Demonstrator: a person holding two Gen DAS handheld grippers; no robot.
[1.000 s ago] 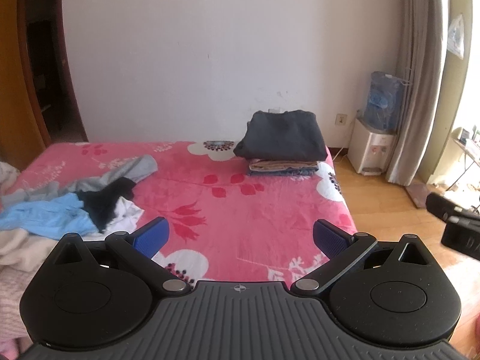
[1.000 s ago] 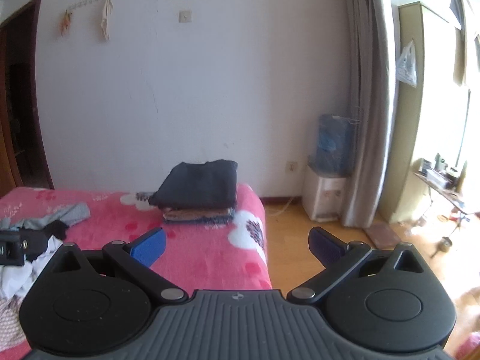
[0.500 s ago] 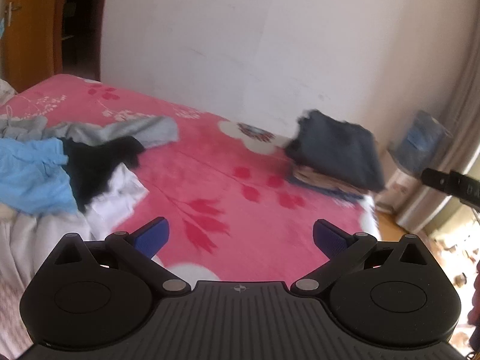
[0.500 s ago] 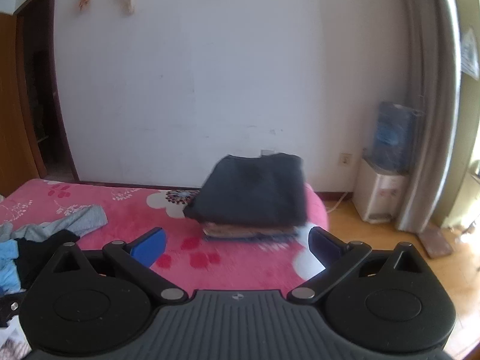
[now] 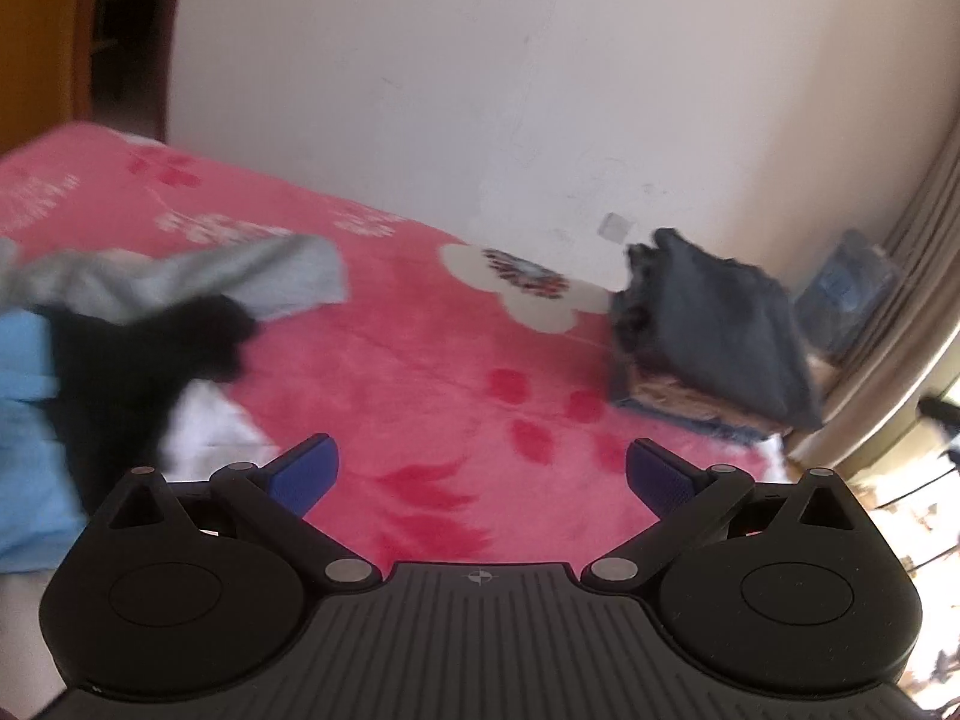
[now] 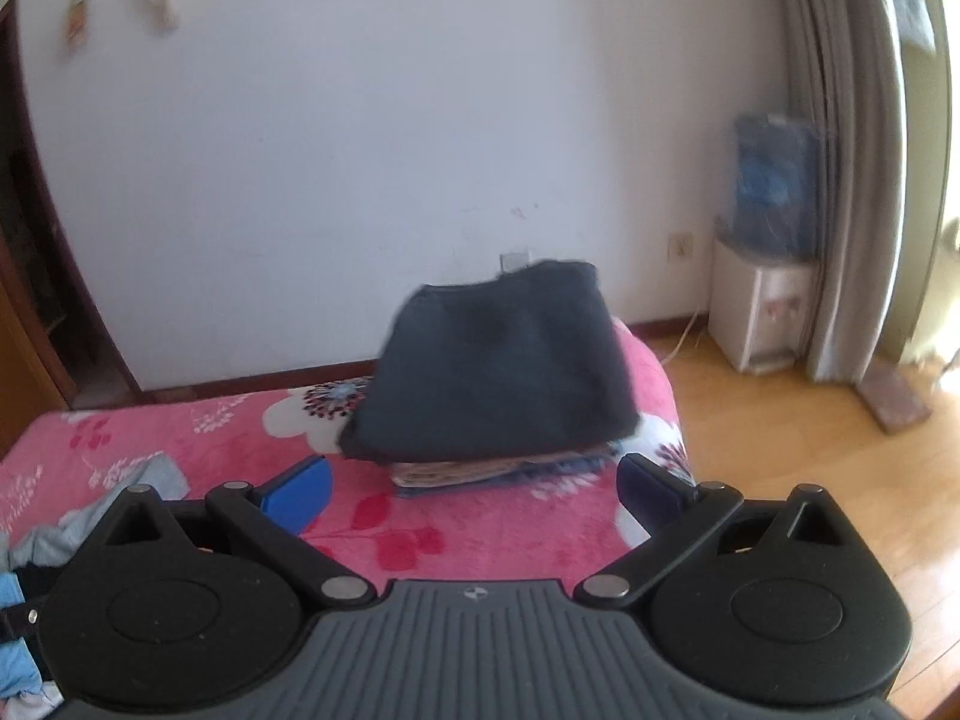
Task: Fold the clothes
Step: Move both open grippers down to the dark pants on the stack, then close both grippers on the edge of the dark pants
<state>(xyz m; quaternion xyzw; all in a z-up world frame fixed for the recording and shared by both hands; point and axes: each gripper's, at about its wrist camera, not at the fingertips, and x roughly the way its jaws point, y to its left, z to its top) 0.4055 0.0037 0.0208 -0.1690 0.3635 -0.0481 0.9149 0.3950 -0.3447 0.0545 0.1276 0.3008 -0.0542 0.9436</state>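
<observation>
A stack of folded clothes with a dark grey garment on top sits at the far right corner of the pink flowered bed. It fills the middle of the right wrist view as the folded stack. A loose heap lies at the left: a grey garment, a black one, a light blue one and a white one. My left gripper hangs open over the bed with nothing between its fingers. My right gripper is open and empty, just short of the stack.
A white wall rises behind the bed. A water dispenser and grey curtain stand at the right over a wooden floor. A dark doorway opens at the far left.
Both views have swung left and moved nearer the bed. The loose heap now looms larger in the left wrist view; the folded stack has grown and centred in the right wrist view. Both grippers stay open.
</observation>
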